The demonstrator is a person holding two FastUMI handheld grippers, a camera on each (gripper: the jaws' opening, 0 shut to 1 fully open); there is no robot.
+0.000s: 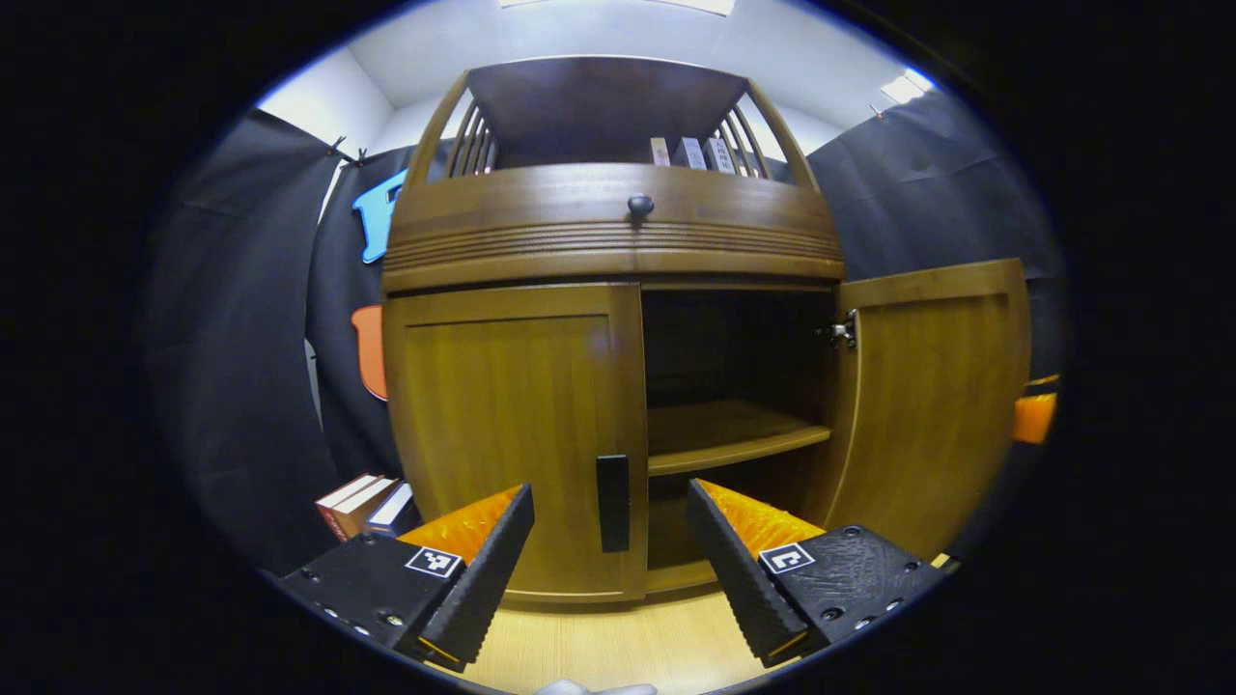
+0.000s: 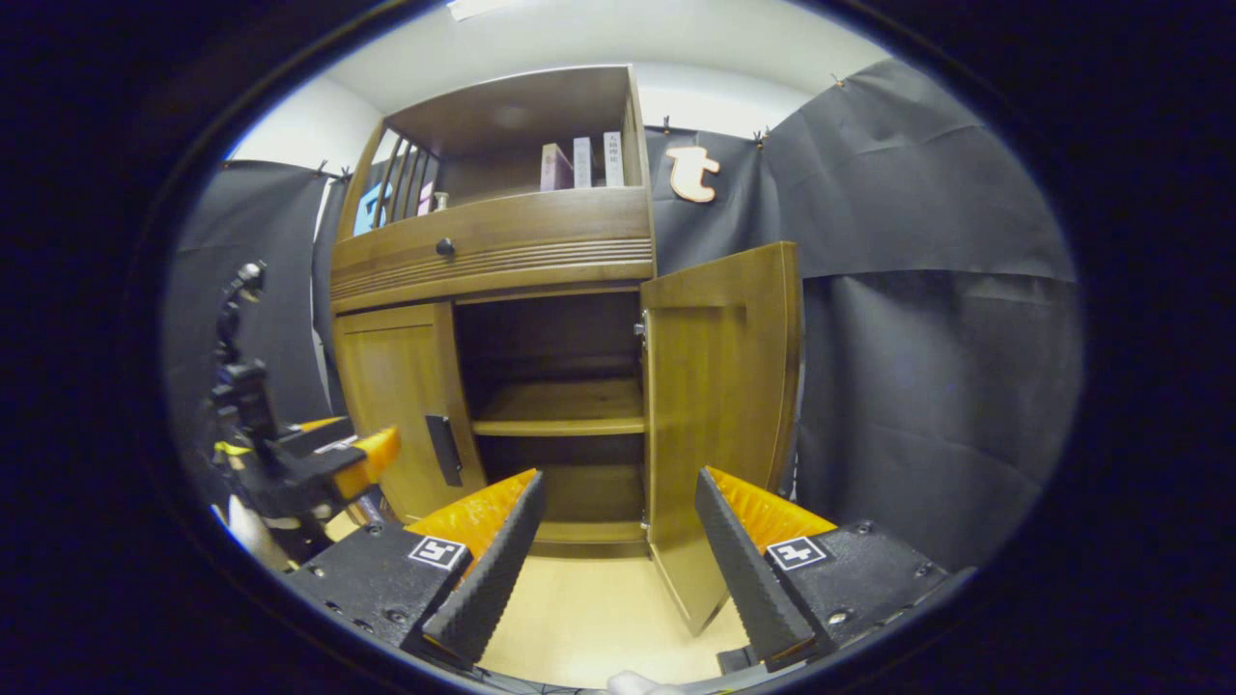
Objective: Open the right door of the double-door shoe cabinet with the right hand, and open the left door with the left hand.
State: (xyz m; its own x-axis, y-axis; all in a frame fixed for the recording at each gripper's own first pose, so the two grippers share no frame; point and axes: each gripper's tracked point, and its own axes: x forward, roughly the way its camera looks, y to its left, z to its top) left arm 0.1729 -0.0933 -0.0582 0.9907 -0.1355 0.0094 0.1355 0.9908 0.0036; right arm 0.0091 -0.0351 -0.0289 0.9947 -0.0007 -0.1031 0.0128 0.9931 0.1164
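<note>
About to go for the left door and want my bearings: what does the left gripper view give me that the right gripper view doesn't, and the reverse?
Left gripper view: the left gripper open, the closed left door's handle between its fingers, and books on the floor beside the cabinet.

Right gripper view: the right gripper open, and the left gripper seen from outside, short of the left door.

Both: right door swung open, shelf exposed, drawer knob.

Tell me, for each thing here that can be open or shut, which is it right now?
Right door: swung wide open.
Left door: closed, handle untouched.
Drawer: closed.
Left gripper: jaws open, lined up on the handle.
Right gripper: jaws open, holding nothing.
</note>
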